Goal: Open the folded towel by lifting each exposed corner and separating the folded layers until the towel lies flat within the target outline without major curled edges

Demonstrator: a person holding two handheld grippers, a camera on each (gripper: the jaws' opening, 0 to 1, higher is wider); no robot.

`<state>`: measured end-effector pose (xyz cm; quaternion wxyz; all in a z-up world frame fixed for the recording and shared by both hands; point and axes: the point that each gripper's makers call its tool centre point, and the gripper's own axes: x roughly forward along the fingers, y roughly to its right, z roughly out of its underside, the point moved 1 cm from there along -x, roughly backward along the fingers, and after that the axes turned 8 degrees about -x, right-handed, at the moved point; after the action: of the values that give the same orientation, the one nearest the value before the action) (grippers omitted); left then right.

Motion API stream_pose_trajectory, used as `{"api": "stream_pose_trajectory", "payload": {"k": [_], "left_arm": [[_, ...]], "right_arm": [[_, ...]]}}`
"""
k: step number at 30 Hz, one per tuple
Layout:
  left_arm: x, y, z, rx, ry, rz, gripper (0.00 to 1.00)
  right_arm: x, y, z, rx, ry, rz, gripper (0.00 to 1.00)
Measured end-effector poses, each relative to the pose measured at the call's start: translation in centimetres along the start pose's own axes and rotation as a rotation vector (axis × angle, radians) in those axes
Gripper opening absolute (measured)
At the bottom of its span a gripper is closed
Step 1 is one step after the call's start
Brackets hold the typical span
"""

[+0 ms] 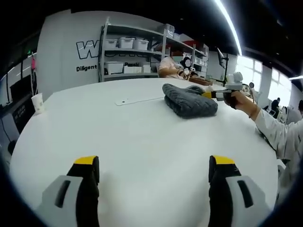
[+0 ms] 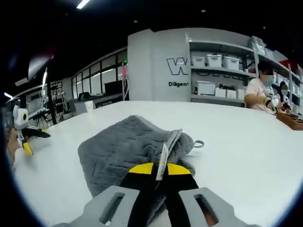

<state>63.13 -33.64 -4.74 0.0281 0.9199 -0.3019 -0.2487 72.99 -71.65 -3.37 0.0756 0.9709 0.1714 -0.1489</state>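
My right claw (image 2: 159,169) is clamped on the towel (image 2: 128,153): the yellow tips meet with a white tag (image 2: 164,156) and a fold of grey cloth pinched between them. The towel lies bunched and folded straight ahead of that claw on the white table (image 2: 236,137), its hanging loop (image 2: 198,144) poking out on the far side.

My left claw (image 1: 154,168) is spread wide with nothing between its tips, low over bare table (image 1: 142,137). From there the towel (image 1: 189,100) sits well ahead and to the right, a grey lump past mid-table, with my right claw (image 1: 213,94) at its right edge and my hand (image 1: 241,101) behind it. A paper cup (image 1: 37,102) stands near the table's left rim. Shelves (image 1: 132,54) and a seated person (image 1: 170,66) are beyond.
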Motion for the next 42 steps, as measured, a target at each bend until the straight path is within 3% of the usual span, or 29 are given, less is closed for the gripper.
{"api": "stream_pose_trajectory", "payload": {"k": [10,24,34,42], "left_arm": [[0.2,0.3,0.4,0.019,-0.024,0.006,0.94],[0.3,0.2,0.6,0.02,-0.032,0.004,0.94],[0.3,0.3,0.6,0.021,-0.034,0.004,0.94],[0.3,0.3,0.6,0.021,-0.035,0.004,0.94]], "right_arm": [[-2.1,3.2,1.1,0.014,-0.014,0.112,0.01],[-4.4,6.6,2.3,0.048,-0.038,0.217,0.01],[-6.9,7.3,3.2,0.076,-0.045,0.267,0.01],[-8.3,6.7,3.1,0.079,-0.03,0.29,0.01]]}}
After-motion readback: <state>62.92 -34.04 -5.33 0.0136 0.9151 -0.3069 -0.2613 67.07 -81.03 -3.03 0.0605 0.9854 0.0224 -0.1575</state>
